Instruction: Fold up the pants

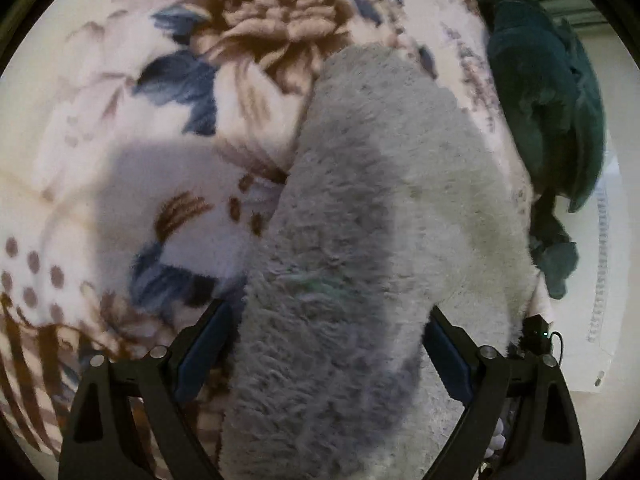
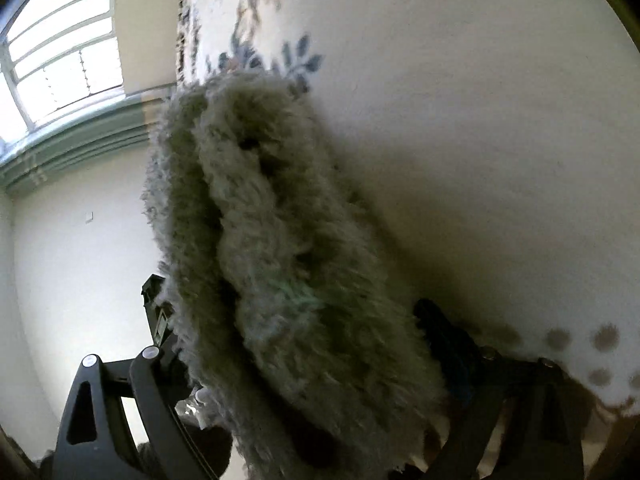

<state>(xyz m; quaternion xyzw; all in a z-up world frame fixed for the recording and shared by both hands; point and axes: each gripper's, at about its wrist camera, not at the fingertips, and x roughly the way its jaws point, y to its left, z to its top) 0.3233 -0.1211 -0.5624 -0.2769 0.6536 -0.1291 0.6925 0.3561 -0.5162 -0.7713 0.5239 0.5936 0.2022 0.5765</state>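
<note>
Gripping fluffy grey fleece pants point(image 1: 352, 240), folded lengthwise on floral plush blanket point(image 1: 160, 140): left gripper point(image 1: 324, 344) fingers spread around cloth; right gripper point(image 2: 304, 340) likewise. Dark green garment point(image 1: 548, 100) beyond pants. Advice: carry both ends evenly, align edges.

Fingertips of left gripper point(image 1: 326, 316) buried under grey fleece pants point(image 1: 360, 220) bulging between the fingers; contact unclear. Right gripper point(image 2: 304, 320) likewise smothered by the pants point(image 2: 280, 248), its far finger lost in shadow. Dark green garment point(image 1: 548, 120) beyond the fingers blurred, type unreadable. Pants' lower end cut off.
</note>
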